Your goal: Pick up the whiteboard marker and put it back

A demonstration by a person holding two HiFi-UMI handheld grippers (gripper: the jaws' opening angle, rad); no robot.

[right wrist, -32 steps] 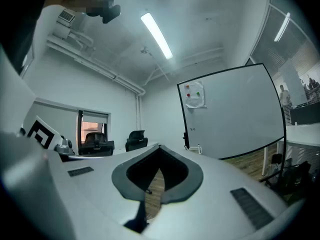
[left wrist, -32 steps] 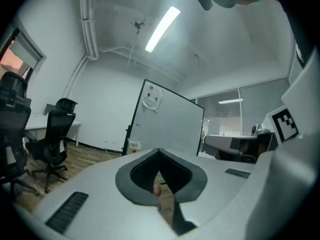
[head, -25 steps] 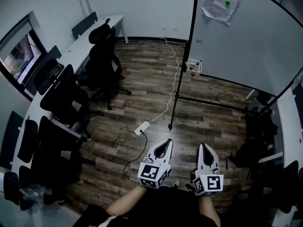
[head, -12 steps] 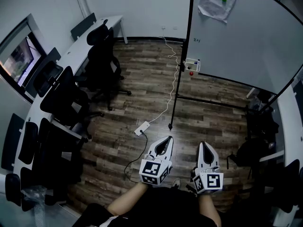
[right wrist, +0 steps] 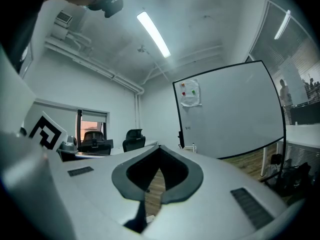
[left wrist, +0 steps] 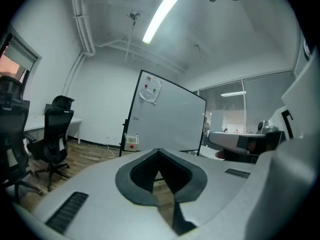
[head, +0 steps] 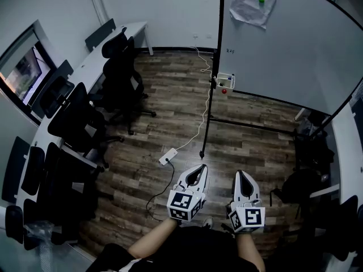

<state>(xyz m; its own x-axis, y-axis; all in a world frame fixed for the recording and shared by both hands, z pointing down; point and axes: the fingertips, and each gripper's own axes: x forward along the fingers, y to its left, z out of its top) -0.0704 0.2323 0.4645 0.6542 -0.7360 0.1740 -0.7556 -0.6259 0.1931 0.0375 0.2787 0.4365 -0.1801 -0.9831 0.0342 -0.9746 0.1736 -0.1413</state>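
A whiteboard (head: 283,44) on a black stand fills the upper right of the head view. A small white tray (head: 226,82) hangs at its lower left corner, holding a red item and some pen-like things too small to tell apart. My left gripper (head: 199,168) and right gripper (head: 239,175) are held side by side low in the view, well short of the board. Both are shut with nothing in them. The left gripper view shows its shut gripper (left wrist: 159,151) pointing toward the whiteboard (left wrist: 167,119) and tray (left wrist: 131,142). Beyond the shut right gripper (right wrist: 159,146), the right gripper view shows the whiteboard (right wrist: 230,111).
Black office chairs (head: 122,75) line a long white desk (head: 91,55) on the left. A white power strip (head: 166,156) and its cables lie on the wooden floor ahead of the grippers. The stand's black foot (head: 201,153) is close by. Dark bags (head: 300,183) sit at the right.
The head view has drifted, so the board's pole and tray now lie a little further left. Both grippers have edged along together and stayed shut.
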